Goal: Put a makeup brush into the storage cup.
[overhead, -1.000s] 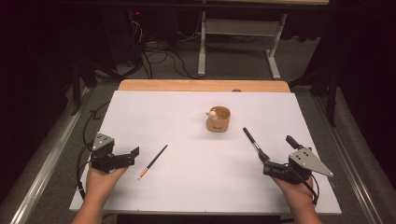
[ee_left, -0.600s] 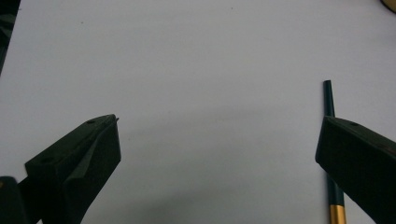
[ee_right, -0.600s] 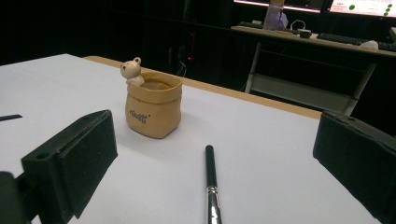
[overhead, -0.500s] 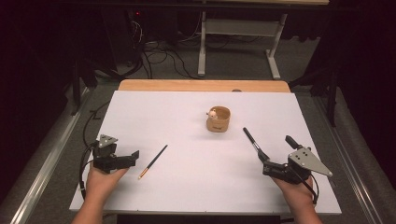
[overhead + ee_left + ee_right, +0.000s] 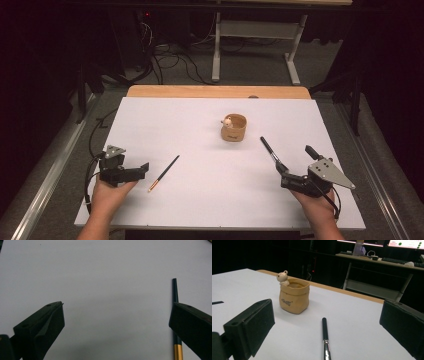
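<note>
Two brushes flank my landmark, the tan pot (image 5: 233, 128): the gold-tipped brush (image 5: 164, 173) lies well to its left, just beside my left gripper (image 5: 142, 169); the dark brush (image 5: 269, 150) lies near its right, before my right gripper (image 5: 281, 172). Both jaws gape apart; bare white table (image 5: 210, 200) runs to the near edge.

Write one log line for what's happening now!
left tool: open, beside pencil | right tool: open, by brush | cup: upright

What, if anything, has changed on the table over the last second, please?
The left hand-held gripper has crept slightly down the table toward the person, jaws open beside the green-and-gold brush. Nothing was grasped or released. The right hand-held gripper, black brush and bear cup stayed put.
</note>
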Demonstrator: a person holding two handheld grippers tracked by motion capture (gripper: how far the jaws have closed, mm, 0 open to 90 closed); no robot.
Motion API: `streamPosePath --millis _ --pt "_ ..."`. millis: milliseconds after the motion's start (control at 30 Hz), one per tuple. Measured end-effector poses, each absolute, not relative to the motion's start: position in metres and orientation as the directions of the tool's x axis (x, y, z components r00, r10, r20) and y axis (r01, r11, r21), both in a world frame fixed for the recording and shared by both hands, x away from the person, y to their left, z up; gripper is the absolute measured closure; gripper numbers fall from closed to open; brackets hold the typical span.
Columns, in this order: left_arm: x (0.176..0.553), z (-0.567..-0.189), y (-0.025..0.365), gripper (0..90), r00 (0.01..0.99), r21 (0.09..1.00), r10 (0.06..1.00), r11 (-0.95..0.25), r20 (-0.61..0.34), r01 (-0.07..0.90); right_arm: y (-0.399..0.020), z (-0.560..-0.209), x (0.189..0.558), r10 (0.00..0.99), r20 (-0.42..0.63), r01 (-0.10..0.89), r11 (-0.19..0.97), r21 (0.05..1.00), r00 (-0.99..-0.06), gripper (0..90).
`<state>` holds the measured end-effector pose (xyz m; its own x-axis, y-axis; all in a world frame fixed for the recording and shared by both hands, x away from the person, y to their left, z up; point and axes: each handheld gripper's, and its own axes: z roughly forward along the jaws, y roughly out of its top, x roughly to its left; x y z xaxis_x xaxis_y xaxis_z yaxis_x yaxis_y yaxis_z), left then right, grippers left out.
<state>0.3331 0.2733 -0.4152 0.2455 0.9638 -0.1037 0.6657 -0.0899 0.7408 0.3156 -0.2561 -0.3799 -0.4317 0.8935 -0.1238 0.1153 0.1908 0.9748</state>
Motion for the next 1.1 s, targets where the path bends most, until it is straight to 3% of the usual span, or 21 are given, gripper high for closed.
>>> streamPosePath --millis 300,1100 --pt "0.343 -0.409 0.274 1.7 0.235 0.7 0.962 -0.073 -0.139 0.71 -0.259 -0.38 0.316 0.894 -0.123 0.116 0.19 0.975 -0.43 1.3" --pt "0.349 -0.404 0.255 1.6 0.331 0.556 0.923 -0.174 -0.196 0.813 -0.258 -0.379 0.315 0.891 -0.126 0.109 0.191 0.976 -0.435 1.3"
